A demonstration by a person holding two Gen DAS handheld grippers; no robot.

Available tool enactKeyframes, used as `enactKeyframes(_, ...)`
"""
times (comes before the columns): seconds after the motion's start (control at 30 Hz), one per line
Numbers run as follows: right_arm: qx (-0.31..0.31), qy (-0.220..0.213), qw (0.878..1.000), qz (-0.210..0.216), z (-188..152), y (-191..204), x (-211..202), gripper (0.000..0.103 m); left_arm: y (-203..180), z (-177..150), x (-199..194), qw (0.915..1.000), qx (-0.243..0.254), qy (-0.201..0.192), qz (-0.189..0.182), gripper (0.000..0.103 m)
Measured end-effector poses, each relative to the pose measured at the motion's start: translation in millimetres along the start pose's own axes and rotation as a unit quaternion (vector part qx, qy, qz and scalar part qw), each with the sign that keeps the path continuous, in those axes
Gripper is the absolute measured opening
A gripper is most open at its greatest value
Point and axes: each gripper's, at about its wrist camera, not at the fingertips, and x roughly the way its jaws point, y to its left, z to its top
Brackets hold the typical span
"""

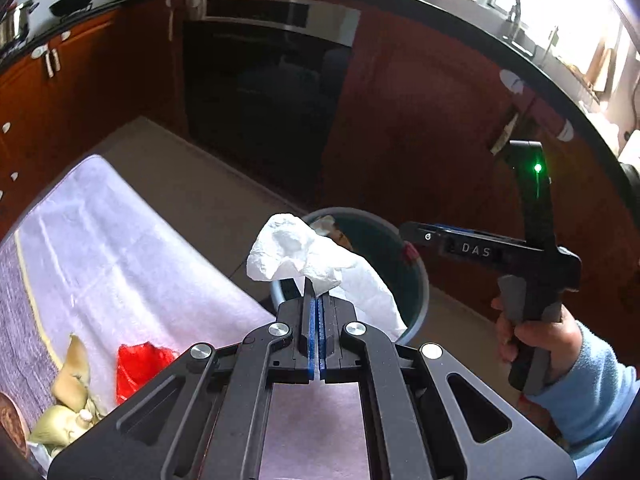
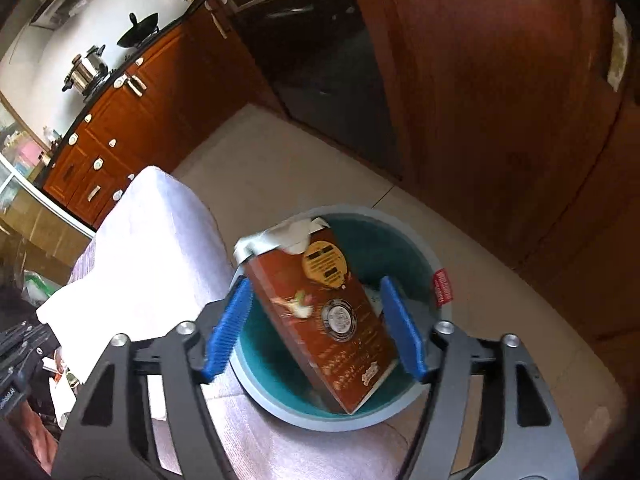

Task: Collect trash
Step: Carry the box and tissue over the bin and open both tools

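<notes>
The step in hand looks like dropping collected trash into the bin [image 2: 424,252], a round grey-rimmed bucket with a teal inside that stands on the floor just beside the cloth-covered tabletop [image 1: 120,248]. The right gripper [image 2: 316,324] hangs over the bin with its jaws spread wide, and the brown carton [image 2: 328,316] lies tilted between the blue pads without being pinched (it seems to be released, its lower corner inside the bin). The left gripper [image 1: 318,308] has its jaws pressed together on a crumpled white paper towel [image 1: 308,256], held up near the bin's rim.

By my judgement the next move calls for carrying the towel over the opening and parting the jaws there, once the right gripper is out of the way.

Counted: one bin, one carton, one paper towel in the grip. On the tabletop I count one red wrapper [image 1: 138,364] and a cluster of yellowish crumpled scraps [image 1: 72,396], whose number I cannot tell.
</notes>
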Motion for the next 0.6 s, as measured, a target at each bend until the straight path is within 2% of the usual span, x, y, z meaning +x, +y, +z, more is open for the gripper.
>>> enactKeyframes(0.27,0.007,-0.01,1.0,0.002,4.3,-10.8,-19.7,0.075,-21.4,7.2,12.2,0.9996,0.014,0.01,-0.023,0.001)
enactKeyframes(0.6,0.012,-0.027,1.0,-0.007,12.6,-19.9,-41.8,0.077,-56.7,8.4,50.8,0.9971,0.042,0.044,-0.046,0.002)
